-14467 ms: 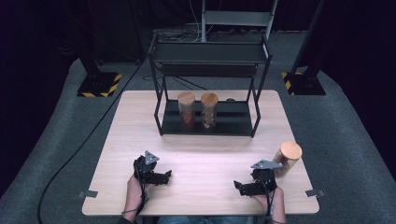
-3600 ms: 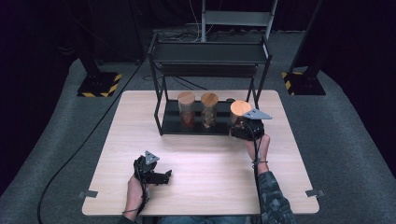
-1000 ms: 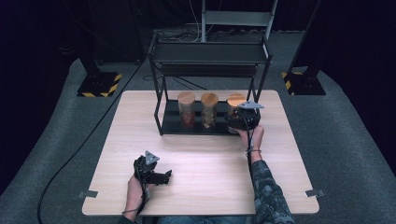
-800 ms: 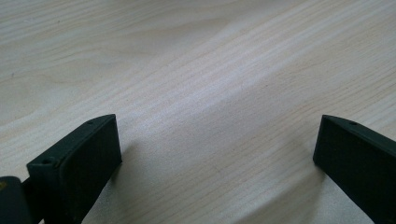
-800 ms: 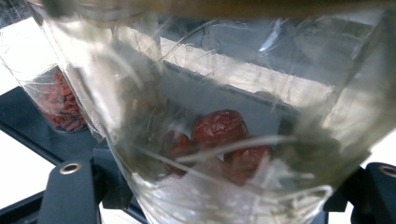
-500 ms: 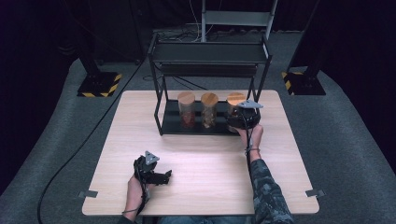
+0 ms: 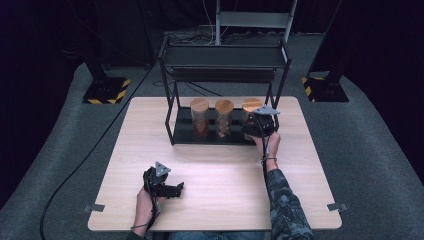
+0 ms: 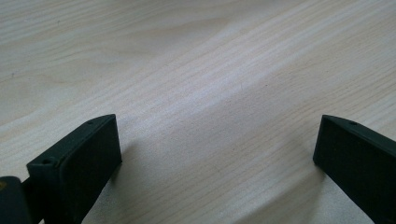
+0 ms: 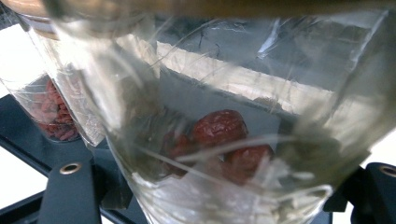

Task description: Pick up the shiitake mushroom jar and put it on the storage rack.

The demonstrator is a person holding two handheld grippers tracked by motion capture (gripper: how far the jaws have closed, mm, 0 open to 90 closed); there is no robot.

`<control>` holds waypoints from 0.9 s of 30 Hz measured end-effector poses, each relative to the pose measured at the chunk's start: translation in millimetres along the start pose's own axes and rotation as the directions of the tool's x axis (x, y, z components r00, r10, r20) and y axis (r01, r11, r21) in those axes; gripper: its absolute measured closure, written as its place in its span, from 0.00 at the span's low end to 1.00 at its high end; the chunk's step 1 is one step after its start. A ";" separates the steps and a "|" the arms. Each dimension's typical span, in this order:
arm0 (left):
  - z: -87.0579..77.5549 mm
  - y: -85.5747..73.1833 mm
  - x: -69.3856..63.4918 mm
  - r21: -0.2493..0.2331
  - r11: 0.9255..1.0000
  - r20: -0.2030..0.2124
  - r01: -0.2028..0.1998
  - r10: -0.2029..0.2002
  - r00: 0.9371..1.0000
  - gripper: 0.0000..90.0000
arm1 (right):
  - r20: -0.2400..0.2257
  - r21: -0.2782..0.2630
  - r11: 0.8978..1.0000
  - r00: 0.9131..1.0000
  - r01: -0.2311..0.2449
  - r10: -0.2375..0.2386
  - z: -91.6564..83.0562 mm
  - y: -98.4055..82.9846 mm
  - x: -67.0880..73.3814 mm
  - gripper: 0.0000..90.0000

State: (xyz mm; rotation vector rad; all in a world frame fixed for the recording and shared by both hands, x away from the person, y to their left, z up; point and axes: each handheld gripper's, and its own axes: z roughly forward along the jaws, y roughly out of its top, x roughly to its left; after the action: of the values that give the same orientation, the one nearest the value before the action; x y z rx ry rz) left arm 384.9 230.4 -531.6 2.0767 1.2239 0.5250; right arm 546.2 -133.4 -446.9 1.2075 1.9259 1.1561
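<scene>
A clear glass jar with a wooden lid [image 7: 251, 104] stands at the right end of the black rack's lower tray [image 7: 210, 135], and my right gripper [image 7: 254, 122] is shut on it. In the right gripper view the jar [image 9: 224, 116] sits between the two black jaws, with red dried fruit at its bottom. Two similar jars [image 7: 199, 116] [image 7: 224, 116] stand in a row to its left. My left gripper [image 7: 176, 188] rests on the wooden table [image 7: 225, 170] near the front left. Its fingers [image 8: 79, 163] are wide open over bare wood.
The black two-level rack [image 7: 225, 56] stands at the table's far middle, its posts framing the tray. A neighbouring jar of red berries [image 9: 46, 112] sits close to the left of the held one. Dark floor surrounds the table.
My right gripper has carried the jar from the table's front right to the rack's lower tray. Over the last second nothing has visibly moved. The left gripper has stayed put.
</scene>
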 end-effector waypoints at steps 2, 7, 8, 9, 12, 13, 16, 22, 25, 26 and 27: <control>0.0 0.0 0.0 0.000 1.000 0.000 0.000 0.000 1.000 0.00 | 0.001 0.003 1.000 1.000 0.001 -0.001 1.3 0.0 0.1 0.27; 0.0 0.0 0.1 0.000 1.000 0.000 -0.001 0.001 1.000 0.00 | 0.005 -0.004 1.000 1.000 -0.012 0.012 3.2 0.0 -0.9 0.27; 0.0 0.0 0.0 0.000 1.000 0.000 0.000 0.000 1.000 0.00 | 0.005 -0.004 1.000 1.000 -0.012 0.012 3.7 0.2 -1.0 0.27; 0.0 0.0 0.0 0.000 1.000 0.000 0.000 0.000 1.000 0.00 | 0.004 -0.002 1.000 1.000 -0.011 0.011 4.1 0.3 -1.0 0.27; 0.0 0.0 0.0 0.000 1.000 0.000 0.000 0.000 1.000 0.00 | 0.006 0.001 1.000 1.000 -0.006 0.006 5.5 0.8 -0.6 0.27; 0.0 0.0 0.0 0.000 1.000 0.000 0.000 0.000 1.000 0.00 | 0.005 0.002 1.000 1.000 -0.004 0.004 5.9 1.2 -0.7 0.27; 0.0 0.0 0.0 0.000 1.000 0.000 0.000 0.000 1.000 0.00 | 0.010 0.000 1.000 1.000 -0.004 0.004 6.7 2.6 -0.8 0.27; 0.0 0.0 0.0 0.000 1.000 0.000 0.000 0.000 1.000 0.00 | 0.011 0.004 1.000 1.000 0.003 -0.003 10.0 3.2 0.9 0.27; 0.0 0.0 0.0 0.000 1.000 0.000 0.000 0.000 1.000 0.00 | 0.010 0.008 1.000 1.000 0.002 -0.002 12.2 2.7 1.1 0.27; 0.0 0.0 0.0 0.000 1.000 0.000 0.000 0.000 1.000 0.00 | 0.011 0.008 1.000 1.000 0.001 -0.001 12.7 2.5 1.0 0.27; 0.0 0.0 0.0 0.000 1.000 0.000 0.000 0.000 1.000 0.00 | 0.013 0.006 1.000 1.000 -0.003 0.003 13.2 2.4 0.8 0.27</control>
State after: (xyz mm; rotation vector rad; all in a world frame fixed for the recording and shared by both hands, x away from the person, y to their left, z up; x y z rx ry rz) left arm 384.9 230.4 -531.6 2.0770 1.2237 0.5247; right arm 557.6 -127.4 -450.8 1.2185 1.9206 1.1420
